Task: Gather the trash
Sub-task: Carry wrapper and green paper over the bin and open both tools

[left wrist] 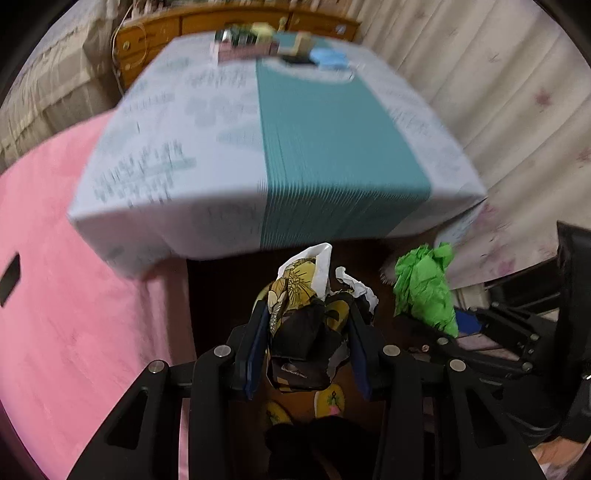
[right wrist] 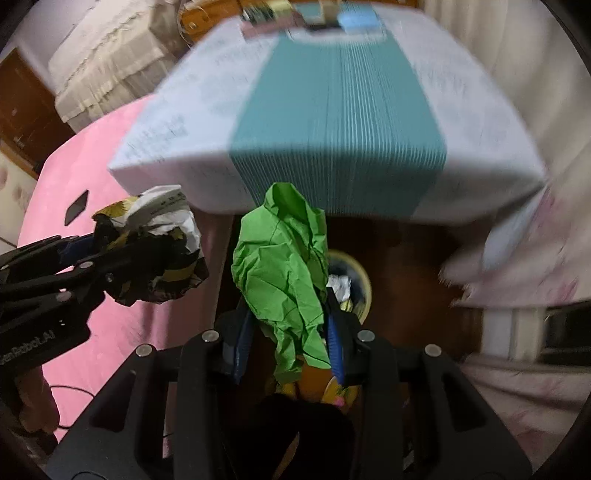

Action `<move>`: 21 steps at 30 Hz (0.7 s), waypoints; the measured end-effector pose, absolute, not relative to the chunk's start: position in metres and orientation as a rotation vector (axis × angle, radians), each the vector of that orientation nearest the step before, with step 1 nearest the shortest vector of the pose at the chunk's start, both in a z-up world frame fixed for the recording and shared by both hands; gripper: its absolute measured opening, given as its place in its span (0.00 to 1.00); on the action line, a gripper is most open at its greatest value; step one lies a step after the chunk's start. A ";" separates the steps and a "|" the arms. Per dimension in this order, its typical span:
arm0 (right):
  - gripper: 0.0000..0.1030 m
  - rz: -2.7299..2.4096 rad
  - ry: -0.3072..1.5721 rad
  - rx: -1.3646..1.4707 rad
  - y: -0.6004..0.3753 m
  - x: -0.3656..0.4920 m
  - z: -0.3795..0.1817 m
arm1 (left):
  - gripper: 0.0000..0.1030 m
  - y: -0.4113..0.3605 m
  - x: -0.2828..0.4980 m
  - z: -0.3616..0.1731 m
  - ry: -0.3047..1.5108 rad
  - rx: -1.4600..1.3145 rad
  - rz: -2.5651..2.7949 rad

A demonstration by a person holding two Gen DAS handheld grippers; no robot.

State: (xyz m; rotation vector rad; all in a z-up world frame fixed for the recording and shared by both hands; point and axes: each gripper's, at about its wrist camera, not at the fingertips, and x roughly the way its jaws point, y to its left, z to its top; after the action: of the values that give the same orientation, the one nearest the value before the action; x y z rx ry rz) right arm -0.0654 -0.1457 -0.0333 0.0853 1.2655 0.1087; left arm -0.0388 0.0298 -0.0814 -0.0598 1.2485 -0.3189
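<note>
Clenching a crumpled floral paper wad (left wrist: 308,317) in the left hand-held gripper (left wrist: 308,328) and a crumpled green paper (right wrist: 284,273) in the right hand-held gripper (right wrist: 288,325), both near the worktop (left wrist: 207,155) edge, above dark floor.

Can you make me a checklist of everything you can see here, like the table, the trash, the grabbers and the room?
Surface: table under a white-and-teal cloth, blurred.
Job's things: flowery crumpled paper; green crumpled paper; round bin on the floor below.
Clutter: small things at the table's far end, too blurred to tell.
Grippers: left gripper shut on flowery paper; right gripper shut on green paper.
Cables: thin cord.
Surroundings: pink bedding, curtains, wooden drawers.
</note>
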 end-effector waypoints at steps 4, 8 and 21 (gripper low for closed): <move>0.30 0.107 1.358 0.149 -0.158 -0.067 -0.120 | 0.38 0.021 -0.039 -0.155 1.286 -0.058 -0.281; 0.30 0.083 1.409 0.175 -0.168 -0.062 -0.200 | 0.39 0.015 -0.038 -0.241 1.351 -0.114 -0.235; 0.31 0.030 1.458 0.243 -0.191 -0.048 -0.370 | 0.50 0.003 -0.015 -0.430 1.471 -0.227 -0.158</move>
State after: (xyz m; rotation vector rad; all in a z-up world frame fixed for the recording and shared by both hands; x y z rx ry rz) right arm -0.0478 -0.1911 -0.3704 0.2431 1.4582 0.0298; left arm -0.0147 0.0026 -0.4298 -0.2273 1.4706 -0.1578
